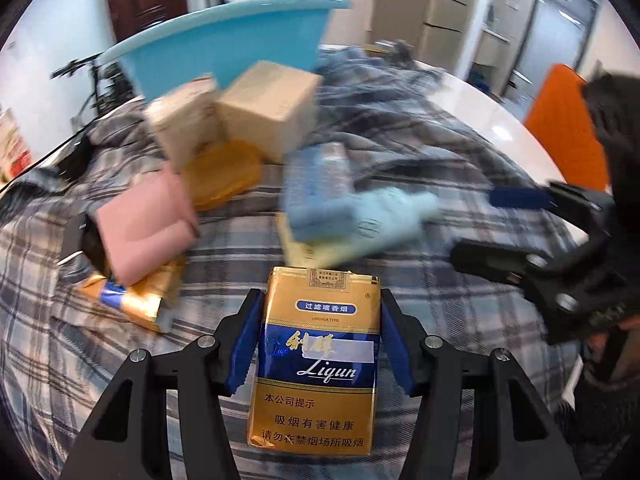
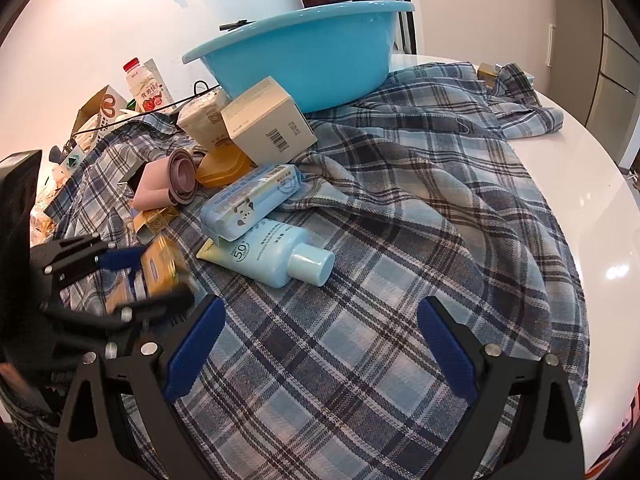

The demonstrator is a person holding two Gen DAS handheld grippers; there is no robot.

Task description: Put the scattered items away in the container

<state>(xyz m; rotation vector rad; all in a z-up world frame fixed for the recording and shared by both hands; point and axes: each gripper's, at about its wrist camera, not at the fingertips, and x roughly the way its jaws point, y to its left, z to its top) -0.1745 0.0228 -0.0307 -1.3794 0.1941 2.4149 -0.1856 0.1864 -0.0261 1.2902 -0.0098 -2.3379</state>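
Left gripper (image 1: pixel 318 336) is clamping the gold-and-blue cigarette pack (image 1: pixel 316 364) upright between both pads, over the plaid cloth (image 2: pixel 360 340). Right gripper (image 2: pixel 320 340) is hanging wide, empty. Blue basin (image 2: pixel 304 64) is sitting beyond the pile.

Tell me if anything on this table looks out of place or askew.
Yes. The plaid cloth lies rumpled, and the beige box leans tilted against the blue basin. The sunscreen bottle lies on its side.
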